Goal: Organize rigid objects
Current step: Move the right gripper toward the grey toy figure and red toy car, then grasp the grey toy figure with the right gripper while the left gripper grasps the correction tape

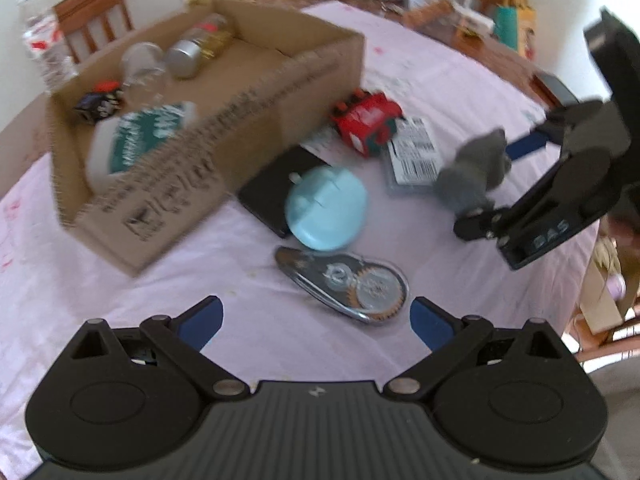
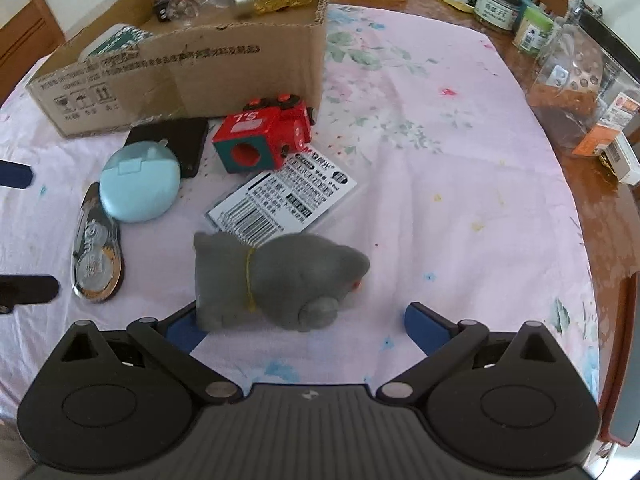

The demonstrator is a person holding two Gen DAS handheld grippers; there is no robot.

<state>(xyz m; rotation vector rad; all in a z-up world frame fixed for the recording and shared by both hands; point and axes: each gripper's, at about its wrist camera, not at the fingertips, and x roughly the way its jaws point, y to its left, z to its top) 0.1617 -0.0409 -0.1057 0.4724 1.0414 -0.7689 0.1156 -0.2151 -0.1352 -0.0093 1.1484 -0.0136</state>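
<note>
From the right wrist we see the right gripper (image 2: 302, 322) spread wide, its left blue finger touching the grey figurine (image 2: 276, 284), a matte, rounded animal shape lying on its side on the pink floral cloth (image 2: 460, 184). Whether the other finger touches it we cannot tell. Only this view shows the crisp barcode label of the flat packet (image 2: 284, 196) just behind the figurine. The left wrist view, blurred, shows the left gripper (image 1: 316, 320) released and empty, the glossy tape dispenser (image 1: 344, 284) just ahead of it. Beyond lie a smooth pale-blue round case (image 1: 326, 208) and a boxy red toy train (image 1: 366, 122), both beside the corrugated cardboard box (image 1: 224, 152), which holds bottles.
</note>
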